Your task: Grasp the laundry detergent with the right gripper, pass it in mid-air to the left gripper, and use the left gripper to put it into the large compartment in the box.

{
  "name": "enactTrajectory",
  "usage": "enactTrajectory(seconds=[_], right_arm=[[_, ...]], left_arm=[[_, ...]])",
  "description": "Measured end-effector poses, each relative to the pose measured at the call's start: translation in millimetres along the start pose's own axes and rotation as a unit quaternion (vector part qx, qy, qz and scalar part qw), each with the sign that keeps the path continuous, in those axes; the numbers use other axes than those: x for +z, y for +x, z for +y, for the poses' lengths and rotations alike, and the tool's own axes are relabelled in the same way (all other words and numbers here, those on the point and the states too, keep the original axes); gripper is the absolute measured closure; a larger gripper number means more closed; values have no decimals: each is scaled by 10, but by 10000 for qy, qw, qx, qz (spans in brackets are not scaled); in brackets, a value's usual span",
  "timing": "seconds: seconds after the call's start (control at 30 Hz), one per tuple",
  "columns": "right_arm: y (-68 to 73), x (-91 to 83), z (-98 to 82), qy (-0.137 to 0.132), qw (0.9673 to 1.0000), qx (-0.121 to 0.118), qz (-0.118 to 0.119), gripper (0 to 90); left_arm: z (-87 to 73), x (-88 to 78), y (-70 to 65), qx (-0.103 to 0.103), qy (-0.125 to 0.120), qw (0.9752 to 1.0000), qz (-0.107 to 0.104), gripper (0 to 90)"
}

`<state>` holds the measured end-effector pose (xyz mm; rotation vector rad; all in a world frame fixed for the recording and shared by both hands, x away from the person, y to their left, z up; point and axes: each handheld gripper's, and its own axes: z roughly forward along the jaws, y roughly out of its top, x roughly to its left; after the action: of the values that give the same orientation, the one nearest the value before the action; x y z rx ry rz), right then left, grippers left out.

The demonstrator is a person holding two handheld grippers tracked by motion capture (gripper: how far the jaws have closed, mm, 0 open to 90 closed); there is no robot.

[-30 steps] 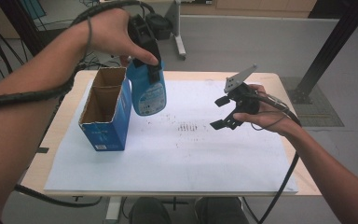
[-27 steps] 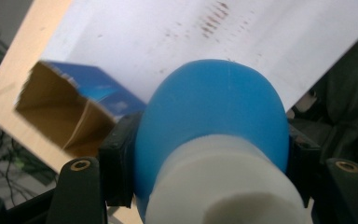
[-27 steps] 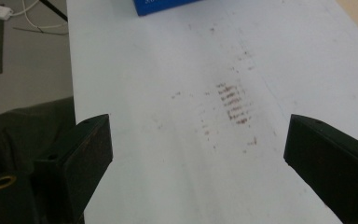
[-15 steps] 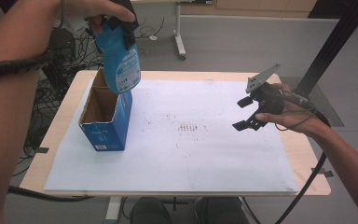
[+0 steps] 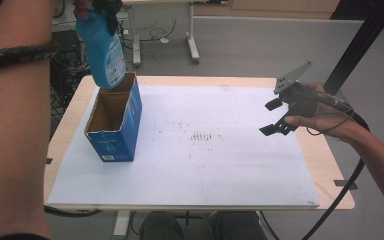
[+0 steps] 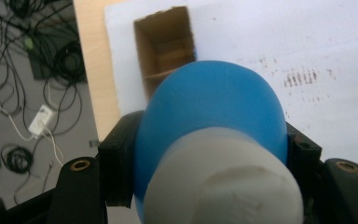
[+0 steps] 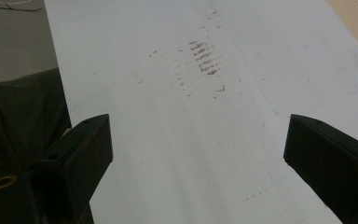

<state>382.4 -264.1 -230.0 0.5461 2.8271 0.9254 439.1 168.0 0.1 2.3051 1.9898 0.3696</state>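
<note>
- Big wooden table (image 5: pixel 325 165) with a white sheet (image 5: pixel 220 165) over it.
- Open blue carton (image 5: pixel 114 125) stands upright at the sheet's left edge.
- Blue bottle (image 5: pixel 102 47) hangs over the carton's mouth, cap up, clamped in the left gripper (image 6: pixel 209 154). Looks like the boxing step; next it needs lining up and lowering straight in.
- Right gripper (image 5: pixel 275 117) hovers, jaws apart, nothing between them.

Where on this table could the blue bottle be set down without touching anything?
The white sheet is bare from the open blue carton to the right tool, faint brown marks aside. It is crowded at the carton, where the left tool holds the blue bottle above.
</note>
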Motion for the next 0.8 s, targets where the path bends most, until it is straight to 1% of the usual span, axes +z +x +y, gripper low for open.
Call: enactTrajectory(seconds=[0.07, 0.13, 0.2, 0.3, 0.33, 0.43, 0.57, 0.67, 0.8], right_arm=[[3, -15, 0, 12, 10000, 12, -11, 78], [7, -23, 0, 40, 10000, -1, -17, 79], [6, -27, 0, 72, 10000, -1, -16, 80], [8, -36, 6, 98, 9999, -6, -38, 80], [11, -41, 12, 97, 9999, -21, -45, 81], [17, -48, 22, 98, 9999, -19, -57, 83], [20, -56, 26, 121, 9999, -34, -76, 83], [19, -59, 32, 125, 9999, -39, -85, 84], [24, -61, 42, 144, 9998, -50, -84, 83]], left_arm=[[-5, 16, 54, -153, -11, 9999, 0, 365], [-16, 37, 117, -352, 8, 9994, -32, 365], [-26, 55, 163, -481, 23, 9988, -59, 365], [-38, 93, 240, -753, 29, 9972, -39, 365], [-40, 105, 257, -804, 35, 9968, -17, 365], [-46, 141, 294, -939, 68, 9956, 38, 365], [-62, 189, 340, -1064, 76, 9943, 13, 365], [-73, 237, 364, -1143, 99, 9934, 2, 365], [-77, 281, 372, -1198, 132, 9927, 24, 365]])
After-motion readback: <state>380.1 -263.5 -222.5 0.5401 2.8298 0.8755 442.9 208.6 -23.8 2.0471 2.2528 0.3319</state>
